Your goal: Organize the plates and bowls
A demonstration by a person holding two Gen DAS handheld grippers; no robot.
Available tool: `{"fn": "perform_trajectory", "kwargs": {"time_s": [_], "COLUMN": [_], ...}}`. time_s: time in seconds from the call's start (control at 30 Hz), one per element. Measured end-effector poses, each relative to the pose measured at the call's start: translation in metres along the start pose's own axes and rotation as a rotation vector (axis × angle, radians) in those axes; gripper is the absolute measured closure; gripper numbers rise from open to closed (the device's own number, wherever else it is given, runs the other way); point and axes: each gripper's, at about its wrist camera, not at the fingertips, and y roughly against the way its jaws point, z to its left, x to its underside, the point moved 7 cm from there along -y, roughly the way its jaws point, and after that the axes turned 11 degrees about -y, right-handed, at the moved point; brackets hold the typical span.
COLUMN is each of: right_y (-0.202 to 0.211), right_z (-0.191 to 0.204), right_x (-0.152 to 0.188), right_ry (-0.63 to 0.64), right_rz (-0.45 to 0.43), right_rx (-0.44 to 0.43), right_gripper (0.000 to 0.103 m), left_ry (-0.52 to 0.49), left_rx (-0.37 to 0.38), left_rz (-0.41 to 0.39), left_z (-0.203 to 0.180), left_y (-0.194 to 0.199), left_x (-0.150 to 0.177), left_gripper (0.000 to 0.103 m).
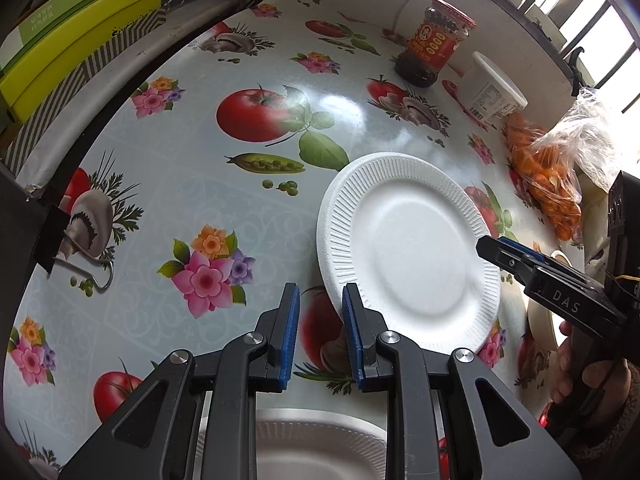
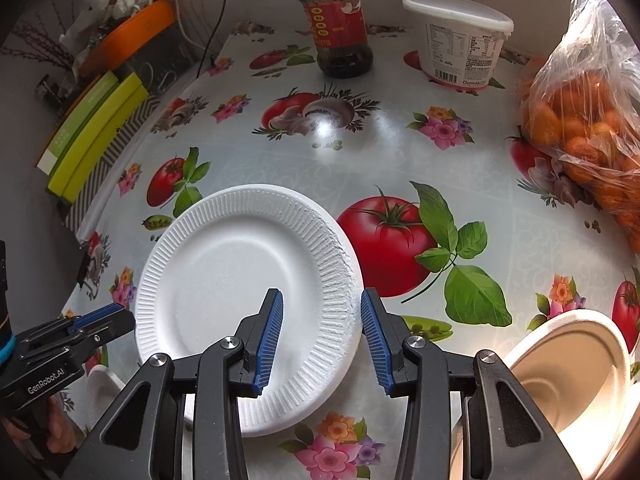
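A white foam plate lies flat on the flowered tablecloth. My left gripper is open, its right finger at the plate's near-left rim; it also shows in the right wrist view, at the plate's left edge. My right gripper is open, its jaws straddling the plate's right rim; its fingers show at the plate's right edge. A second white foam plate lies under my left gripper. Cream bowls are stacked at the lower right.
A red-labelled sauce jar and a white lidded tub stand at the table's back. A plastic bag of oranges lies right. Green boxes sit beyond the left edge.
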Motion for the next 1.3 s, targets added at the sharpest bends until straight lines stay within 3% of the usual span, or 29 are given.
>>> {"fn": "perform_trajectory", "kwargs": {"time_s": [0.17, 0.67, 0.83, 0.97, 1.3], "right_y": [-0.001, -0.008, -0.009, -0.008, -0.005], "right_z": [0.001, 0.002, 0.002, -0.001, -0.003], "right_x": [0.000, -0.001, 0.000, 0.001, 0.003], "right_ry": [-0.002, 0.012, 0.019, 0.016, 0.006], "right_rz": [0.002, 0.015, 0.010, 0.007, 0.001], "right_rx": [0.002, 0.008, 0.013, 0.014, 0.007], "right_gripper": [0.063, 0.063, 0.069, 0.076, 0.077], "left_ry": [0.012, 0.005, 0.008, 0.006, 0.007], "left_rx": [0.033, 0.020, 0.024, 0.026, 0.036], "left_rz": [0.021, 0.019, 0.018, 0.002, -0.030], "left_z": [-0.001, 0.001, -0.001, -0.003, -0.004], "left_y": [-0.007, -0.007, -0.009, -0.007, 0.004], "left_x": [0.000, 0.001, 0.001, 0.000, -0.001], "left_gripper": [0.080, 0.080, 0.080, 0.090, 0.090]}}
